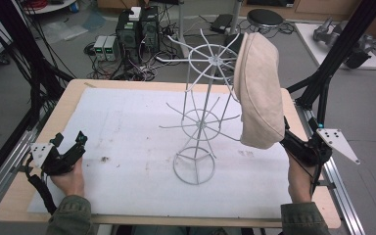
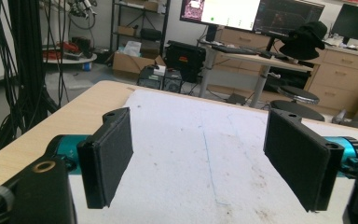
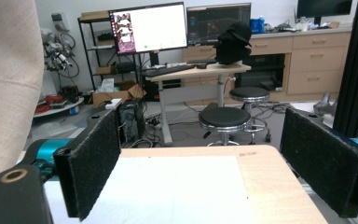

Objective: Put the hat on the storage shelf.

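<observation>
Cap (image 1: 258, 93) hung on wire rack (image 1: 200, 122), mid-worktop, apparently by one prong. Right claw (image 1: 293, 144) released just beside it, near right edge; left claw (image 1: 76, 147) released, idle, left edge.

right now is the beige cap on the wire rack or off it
On it. The beige cap hangs from an upper arm of the white wire rack, clear of the table. The right gripper sits beside it, jaws open, holding nothing.
</observation>
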A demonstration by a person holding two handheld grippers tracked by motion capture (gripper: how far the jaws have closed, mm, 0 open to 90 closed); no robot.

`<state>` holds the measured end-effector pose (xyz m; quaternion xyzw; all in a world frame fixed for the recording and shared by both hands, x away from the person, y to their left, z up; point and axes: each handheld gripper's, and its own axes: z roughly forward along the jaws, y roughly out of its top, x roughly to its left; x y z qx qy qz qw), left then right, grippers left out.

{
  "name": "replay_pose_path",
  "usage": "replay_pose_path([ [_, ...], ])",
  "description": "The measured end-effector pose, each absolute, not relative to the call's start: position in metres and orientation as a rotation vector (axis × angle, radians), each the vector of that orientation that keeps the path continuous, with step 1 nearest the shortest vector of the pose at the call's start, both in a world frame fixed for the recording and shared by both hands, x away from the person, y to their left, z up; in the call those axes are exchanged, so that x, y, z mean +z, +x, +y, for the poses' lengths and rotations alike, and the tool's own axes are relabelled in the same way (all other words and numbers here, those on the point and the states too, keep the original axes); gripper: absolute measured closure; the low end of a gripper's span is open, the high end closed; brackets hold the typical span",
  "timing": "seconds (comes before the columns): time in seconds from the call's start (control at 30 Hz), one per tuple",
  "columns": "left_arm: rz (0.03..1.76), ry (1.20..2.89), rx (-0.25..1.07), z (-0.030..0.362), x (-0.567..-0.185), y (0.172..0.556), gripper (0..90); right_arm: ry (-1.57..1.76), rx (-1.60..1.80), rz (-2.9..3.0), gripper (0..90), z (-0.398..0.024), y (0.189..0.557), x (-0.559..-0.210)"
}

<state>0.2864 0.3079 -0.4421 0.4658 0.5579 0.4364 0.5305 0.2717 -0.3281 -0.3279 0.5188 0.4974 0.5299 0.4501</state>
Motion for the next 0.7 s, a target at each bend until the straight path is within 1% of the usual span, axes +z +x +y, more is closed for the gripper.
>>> replay_pose_path([
  [0.2,1.332,1.112,1.043,0.308,-0.442,0.286,24.0,1.286,1.290,1.242,11.6,-0.329,0.270,-0.336],
  [0.5,1.332,1.106,1.041,0.308,-0.442,0.287,24.0,1.246,1.283,1.281,11.6,-0.322,0.262,-0.372],
  [0.7,1.334,1.103,1.039,0.308,-0.442,0.287,24.0,1.283,1.250,1.327,11.6,-0.316,0.260,-0.392],
])
